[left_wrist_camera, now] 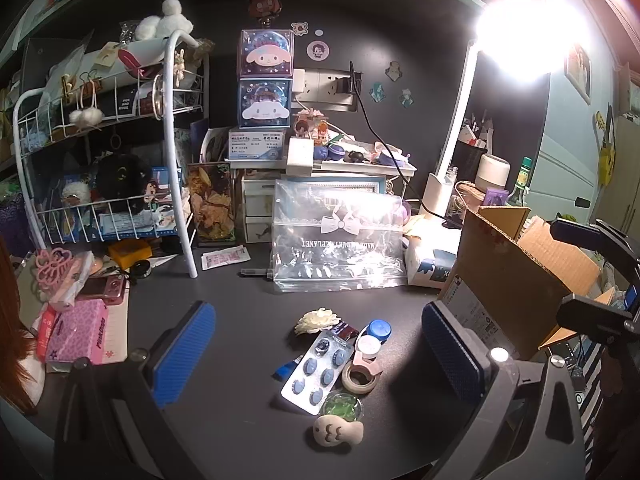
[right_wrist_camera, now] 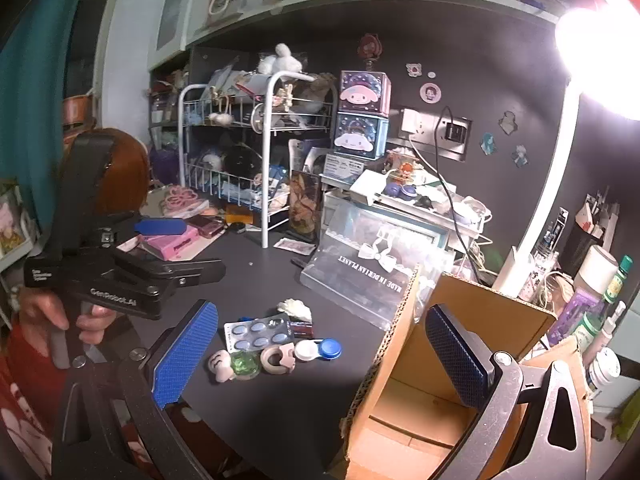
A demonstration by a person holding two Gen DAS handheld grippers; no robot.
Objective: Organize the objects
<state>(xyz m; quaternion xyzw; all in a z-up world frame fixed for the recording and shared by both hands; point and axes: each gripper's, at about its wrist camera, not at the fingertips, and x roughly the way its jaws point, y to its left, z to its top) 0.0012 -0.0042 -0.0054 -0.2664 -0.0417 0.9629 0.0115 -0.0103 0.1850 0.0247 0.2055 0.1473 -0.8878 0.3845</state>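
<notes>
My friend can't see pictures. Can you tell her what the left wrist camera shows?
The open left hand-held gripper hangs over small things bunched on a dark desk: a blister pack of blue pills, a tape roll, a white flower. An open cardboard box stands at the right, a bright lamp above.

White wire rack point(left_wrist_camera: 104, 152), stacked character boxes point(left_wrist_camera: 265, 80), glaring desk lamp point(left_wrist_camera: 516, 36), wall sockets point(left_wrist_camera: 320, 86).

left tongs point(left_wrist_camera: 318, 356): spread wide, empty, above desk point(left_wrist_camera: 240, 320) | between the pads: blister pack point(left_wrist_camera: 316, 368), tape roll point(left_wrist_camera: 360, 378), contact lens case point(left_wrist_camera: 374, 338), white flower point(left_wrist_camera: 316, 320) | right: cardboard box point(left_wrist_camera: 516, 272)
</notes>
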